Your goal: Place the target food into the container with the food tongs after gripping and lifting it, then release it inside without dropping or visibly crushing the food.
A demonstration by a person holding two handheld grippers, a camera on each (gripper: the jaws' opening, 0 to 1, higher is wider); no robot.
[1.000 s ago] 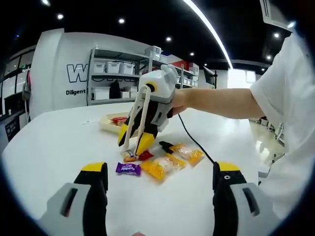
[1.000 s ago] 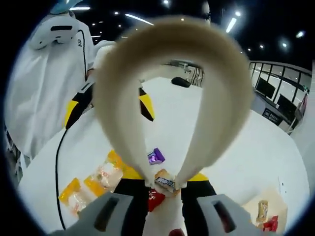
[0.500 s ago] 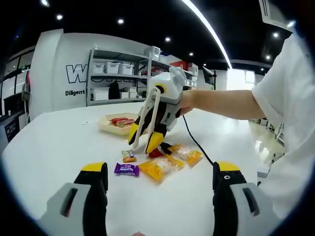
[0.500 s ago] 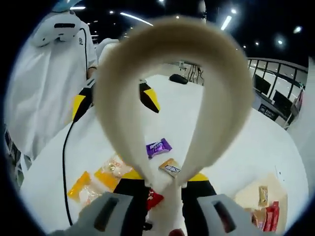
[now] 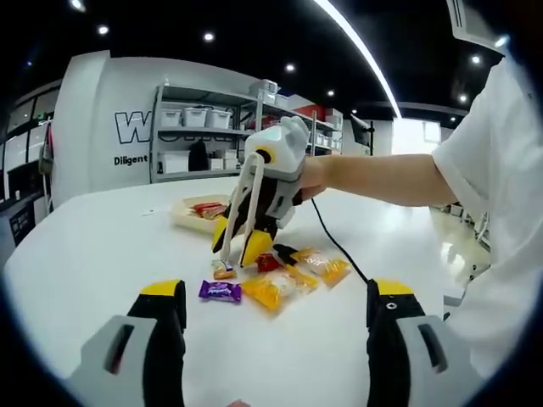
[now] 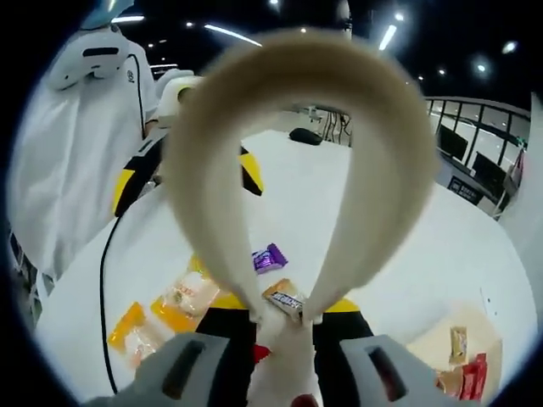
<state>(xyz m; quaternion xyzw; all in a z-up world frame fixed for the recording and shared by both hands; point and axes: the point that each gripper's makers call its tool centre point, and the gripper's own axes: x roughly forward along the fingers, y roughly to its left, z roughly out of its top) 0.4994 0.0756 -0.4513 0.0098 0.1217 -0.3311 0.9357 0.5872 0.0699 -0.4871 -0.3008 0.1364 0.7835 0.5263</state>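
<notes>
Right gripper [image 5: 240,248] clenches tongs [image 6: 288,170], seemingly pinching a candy [image 6: 285,300]; left gripper [image 5: 276,339] released.

Looks like some lab or showroom. Grey metal shelving with white plastic bins [image 5: 197,116] stands behind the cream tongs [image 5: 240,216], beside a lettered white wall [image 5: 127,127].

The room is bright. Small round ceiling lamps [image 5: 209,36] and a long curved light strip [image 5: 356,47] shine from a dark ceiling. The glossy white table [image 5: 102,246] has soft, pale shadows. Straight lines bend near the edges. The cream looped tongs [image 6: 293,170] look blurry up close.
</notes>
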